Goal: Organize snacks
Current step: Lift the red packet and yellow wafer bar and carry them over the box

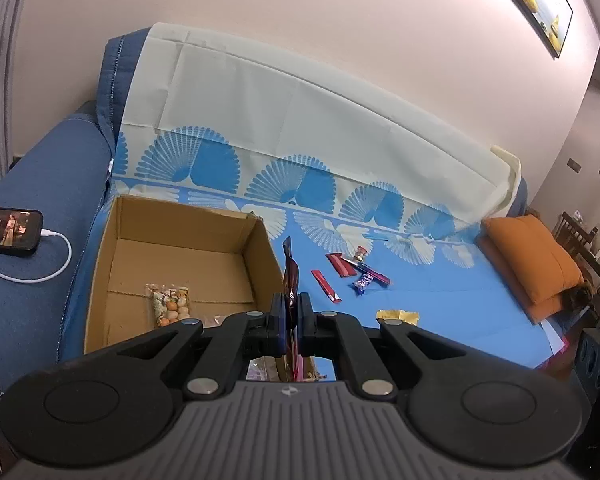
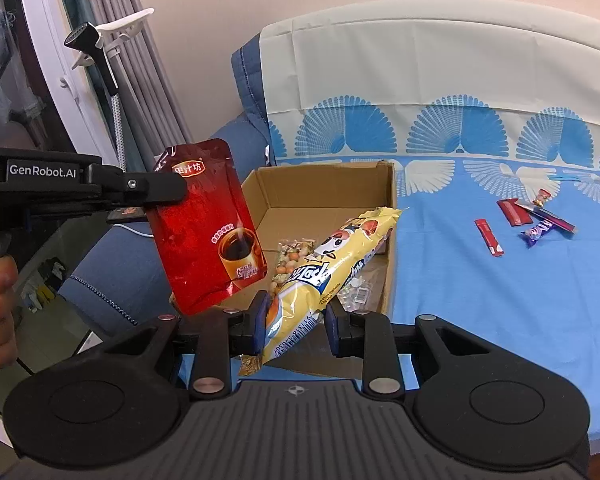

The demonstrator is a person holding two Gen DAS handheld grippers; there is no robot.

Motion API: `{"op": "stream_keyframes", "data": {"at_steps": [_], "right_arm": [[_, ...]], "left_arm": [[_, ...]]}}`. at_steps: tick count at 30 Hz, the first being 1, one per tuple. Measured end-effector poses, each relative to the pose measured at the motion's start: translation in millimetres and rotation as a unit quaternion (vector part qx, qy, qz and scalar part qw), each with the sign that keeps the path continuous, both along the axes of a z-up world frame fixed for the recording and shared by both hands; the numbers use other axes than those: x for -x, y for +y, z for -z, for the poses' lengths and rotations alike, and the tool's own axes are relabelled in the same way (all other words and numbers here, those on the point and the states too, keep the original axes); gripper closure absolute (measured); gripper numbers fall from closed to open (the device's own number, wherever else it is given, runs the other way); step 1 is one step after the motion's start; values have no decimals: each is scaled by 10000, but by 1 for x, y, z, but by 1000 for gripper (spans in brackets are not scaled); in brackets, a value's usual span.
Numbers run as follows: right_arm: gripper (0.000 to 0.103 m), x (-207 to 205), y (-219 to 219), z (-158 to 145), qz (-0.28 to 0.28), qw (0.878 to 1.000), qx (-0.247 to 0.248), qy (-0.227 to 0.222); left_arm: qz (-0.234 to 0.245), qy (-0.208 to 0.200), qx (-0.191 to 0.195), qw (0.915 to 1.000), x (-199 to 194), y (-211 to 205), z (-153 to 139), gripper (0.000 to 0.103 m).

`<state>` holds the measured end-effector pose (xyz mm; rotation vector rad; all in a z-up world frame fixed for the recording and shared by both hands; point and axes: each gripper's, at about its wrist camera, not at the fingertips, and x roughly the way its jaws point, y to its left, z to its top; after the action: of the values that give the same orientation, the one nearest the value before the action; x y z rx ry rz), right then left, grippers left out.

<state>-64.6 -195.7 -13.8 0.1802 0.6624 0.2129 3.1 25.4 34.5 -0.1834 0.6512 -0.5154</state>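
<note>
My left gripper point(image 1: 291, 314) is shut on a red coffee pouch point(image 1: 290, 276), seen edge-on here, above the right wall of an open cardboard box point(image 1: 180, 220). In the right wrist view the same pouch point(image 2: 210, 228) hangs from the left gripper point(image 2: 168, 191) at the box's point(image 2: 320, 188) left side. My right gripper point(image 2: 296, 320) is shut on a long yellow snack bag point(image 2: 324, 268) that slants over the box's near edge. A clear bag of mixed coated nuts point(image 1: 171, 304) point(image 2: 294, 258) lies inside the box.
Several small snacks lie on the blue sofa cloth right of the box: a red stick point(image 1: 326, 286), a red packet point(image 1: 340, 264), a blue candy bar point(image 1: 363, 283), a gold wrapper point(image 1: 398, 315). A charging phone point(image 1: 10, 232) rests on the sofa arm. An orange cushion point(image 1: 532, 260) sits far right.
</note>
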Motion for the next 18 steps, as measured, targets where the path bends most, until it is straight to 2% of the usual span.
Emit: {"op": "stream_keyframes", "data": {"at_steps": [9,14,18], "right_arm": [[72,-25,4,4,15,10000,-18,28],[72,-44,5,9,30,10000,-28,55],[72,-62,7,12,34,10000,-55,48]], "left_arm": [[-187,96,2,9998,-26,3,2,98],[-314,160,-138,9993,-46,1,5,98],[-368,47,-432,9984,-64,-9,7,98]]}}
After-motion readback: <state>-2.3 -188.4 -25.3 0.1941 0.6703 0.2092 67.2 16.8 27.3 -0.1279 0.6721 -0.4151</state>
